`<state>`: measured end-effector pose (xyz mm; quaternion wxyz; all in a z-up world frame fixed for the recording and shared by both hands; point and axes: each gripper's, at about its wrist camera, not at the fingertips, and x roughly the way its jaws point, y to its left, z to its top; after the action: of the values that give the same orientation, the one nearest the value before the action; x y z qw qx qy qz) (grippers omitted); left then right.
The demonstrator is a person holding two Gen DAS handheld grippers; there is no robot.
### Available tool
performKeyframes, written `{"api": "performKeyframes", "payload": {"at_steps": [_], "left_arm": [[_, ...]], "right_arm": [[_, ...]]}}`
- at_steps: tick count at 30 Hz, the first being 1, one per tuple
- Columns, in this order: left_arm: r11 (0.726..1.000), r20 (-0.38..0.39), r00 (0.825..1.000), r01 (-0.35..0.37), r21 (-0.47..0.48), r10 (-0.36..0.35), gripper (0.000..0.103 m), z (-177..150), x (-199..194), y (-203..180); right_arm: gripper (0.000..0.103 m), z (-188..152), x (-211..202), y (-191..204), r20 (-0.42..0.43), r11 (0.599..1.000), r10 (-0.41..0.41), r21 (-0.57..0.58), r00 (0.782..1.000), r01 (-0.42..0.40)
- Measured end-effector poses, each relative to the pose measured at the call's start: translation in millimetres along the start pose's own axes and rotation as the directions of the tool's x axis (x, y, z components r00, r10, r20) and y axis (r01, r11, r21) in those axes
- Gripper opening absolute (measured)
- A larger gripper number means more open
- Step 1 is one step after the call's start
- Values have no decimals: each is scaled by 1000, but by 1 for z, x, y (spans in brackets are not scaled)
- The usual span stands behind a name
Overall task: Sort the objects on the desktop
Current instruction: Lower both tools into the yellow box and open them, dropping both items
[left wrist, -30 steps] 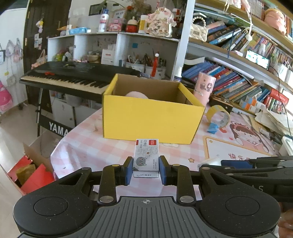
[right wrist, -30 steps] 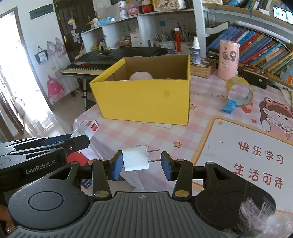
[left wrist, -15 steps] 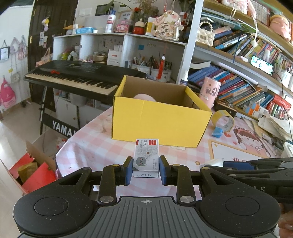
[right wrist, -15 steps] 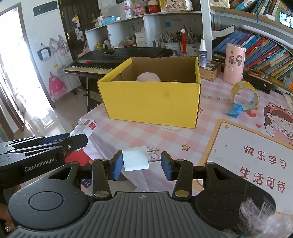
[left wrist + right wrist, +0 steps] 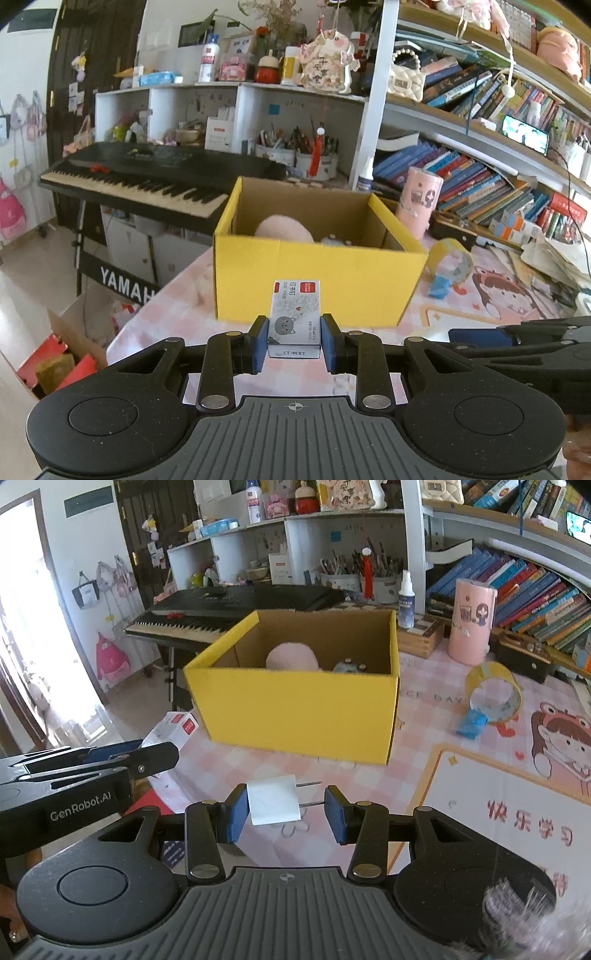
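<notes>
A small box of staples (image 5: pixel 295 319), grey with a cat face and a red label, sat upright between the blue fingers (image 5: pixel 261 343) of the left gripper (image 5: pixel 294 343), which were closed on its two sides, lifted clear of the pink checked surface (image 5: pixel 184 317) and just short of the yellow cardboard box (image 5: pixel 314 284). In the right wrist view the same small box (image 5: pixel 173 731) showed at the tip of the left gripper (image 5: pixel 155 755), beside the yellow box's (image 5: pixel 295 709) near left corner.

The right gripper (image 5: pixel 288 814) carried a white plug adapter (image 5: pixel 272 805), its two metal prongs pointing toward the right finger; the body pressed the left finger (image 5: pixel 236 818), but whether the prongs reached the other pad could not be told, so the hold looked slight.

Inside the open box lay a pink rounded item (image 5: pixel 291 657) and a grey object (image 5: pixel 347 666). A roll of yellow tape (image 5: pixel 493 690) and a pink cylinder (image 5: pixel 471 622) stood apart on the surface.

The step appeared to be delivery into the box. Done well, the left gripper would rise above the near wall, move over the free floor at the front of the box, keep the staples level, and open only once low inside. The adapter, loosely seated, would call for slow, steady travel.
</notes>
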<state>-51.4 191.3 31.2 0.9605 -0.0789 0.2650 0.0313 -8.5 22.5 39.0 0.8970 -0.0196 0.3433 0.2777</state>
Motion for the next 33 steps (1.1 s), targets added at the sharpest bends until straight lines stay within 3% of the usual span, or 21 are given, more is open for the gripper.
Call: {"api": "performKeyframes", "payload": {"at_steps": [18, 26, 33], "left_arm": [[999, 85, 996, -40, 13, 38, 28, 61, 62, -18], [997, 55, 996, -77, 0, 77, 28, 72, 95, -21], [996, -6, 996, -90, -19, 90, 28, 75, 123, -22]], "right_arm": [[42, 92, 39, -39, 109, 996, 50, -82, 993, -41], [42, 117, 73, -56, 75, 986, 82, -149, 994, -70], [42, 131, 108, -64, -5, 971, 103, -215, 995, -102]]}}
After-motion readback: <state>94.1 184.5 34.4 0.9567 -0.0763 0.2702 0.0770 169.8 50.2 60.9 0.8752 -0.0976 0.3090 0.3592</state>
